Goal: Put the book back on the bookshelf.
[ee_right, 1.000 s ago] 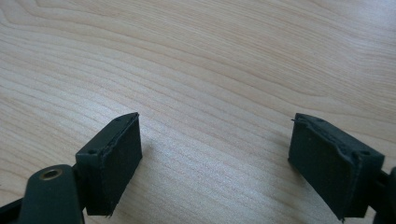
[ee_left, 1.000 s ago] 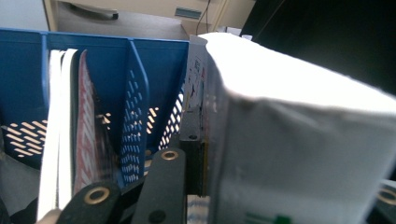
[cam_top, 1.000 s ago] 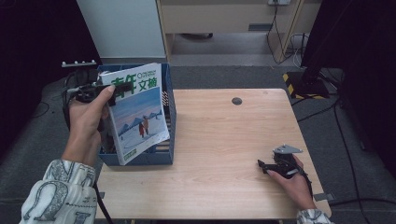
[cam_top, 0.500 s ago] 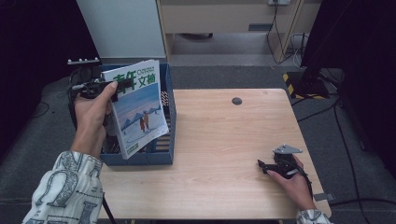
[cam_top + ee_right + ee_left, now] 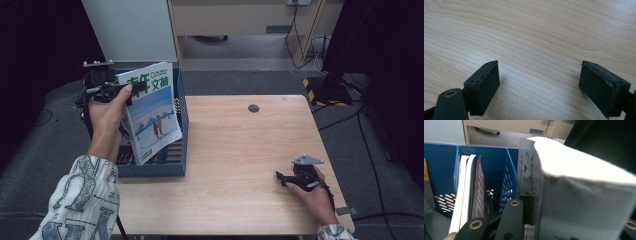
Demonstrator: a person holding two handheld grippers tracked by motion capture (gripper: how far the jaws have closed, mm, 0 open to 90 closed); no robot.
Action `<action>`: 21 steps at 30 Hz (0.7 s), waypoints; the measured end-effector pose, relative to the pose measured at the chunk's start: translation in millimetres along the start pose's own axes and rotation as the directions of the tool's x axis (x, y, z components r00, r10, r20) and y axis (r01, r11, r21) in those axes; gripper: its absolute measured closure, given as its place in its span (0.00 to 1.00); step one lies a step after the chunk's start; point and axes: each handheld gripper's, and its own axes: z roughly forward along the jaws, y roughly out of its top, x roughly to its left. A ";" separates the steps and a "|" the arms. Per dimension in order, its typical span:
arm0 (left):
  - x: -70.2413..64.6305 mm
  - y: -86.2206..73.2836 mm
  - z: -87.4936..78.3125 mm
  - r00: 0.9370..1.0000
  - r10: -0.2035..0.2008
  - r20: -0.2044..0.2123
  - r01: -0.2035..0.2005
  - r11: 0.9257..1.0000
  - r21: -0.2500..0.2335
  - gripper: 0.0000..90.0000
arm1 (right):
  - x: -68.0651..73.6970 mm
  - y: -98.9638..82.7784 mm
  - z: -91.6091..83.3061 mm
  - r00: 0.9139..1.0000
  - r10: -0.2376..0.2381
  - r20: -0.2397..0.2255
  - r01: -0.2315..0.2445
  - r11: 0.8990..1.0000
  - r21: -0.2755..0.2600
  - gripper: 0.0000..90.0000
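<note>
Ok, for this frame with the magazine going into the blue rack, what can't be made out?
- Left hand-held gripper, high view: the hand covers its body, so the pads' contact on the green-titled snowy-cover magazine is hidden.
- Left gripper view: the magazine's blurred white page edge blocks the right jaw.
- Blue plastic file rack, high view: the magazine hides which slot it is entering.
- Cover text: too small to read.

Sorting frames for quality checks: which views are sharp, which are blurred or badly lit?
High view: evenly lit table, dark surroundings, magazine cover readable. Left gripper view: the magazine up close is soft and washed out; the blue rack behind is sharper. Right gripper view: wood grain crisp between the open right gripper, soft shadows beside its pads.
</note>
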 end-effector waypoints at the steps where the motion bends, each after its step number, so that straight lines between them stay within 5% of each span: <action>1: 0.3 0.4 1.4 1.000 -0.008 -0.001 0.008 1.000 -0.004 0.81 | 0.0 0.0 0.0 1.000 0.000 0.000 0.000 1.000 0.000 0.19; 21: -1.3 -5.9 16.1 0.999 0.019 -0.039 -0.020 1.000 -0.021 0.81 | -0.1 -0.2 -0.2 1.000 -0.007 -0.005 0.007 1.000 0.001 0.18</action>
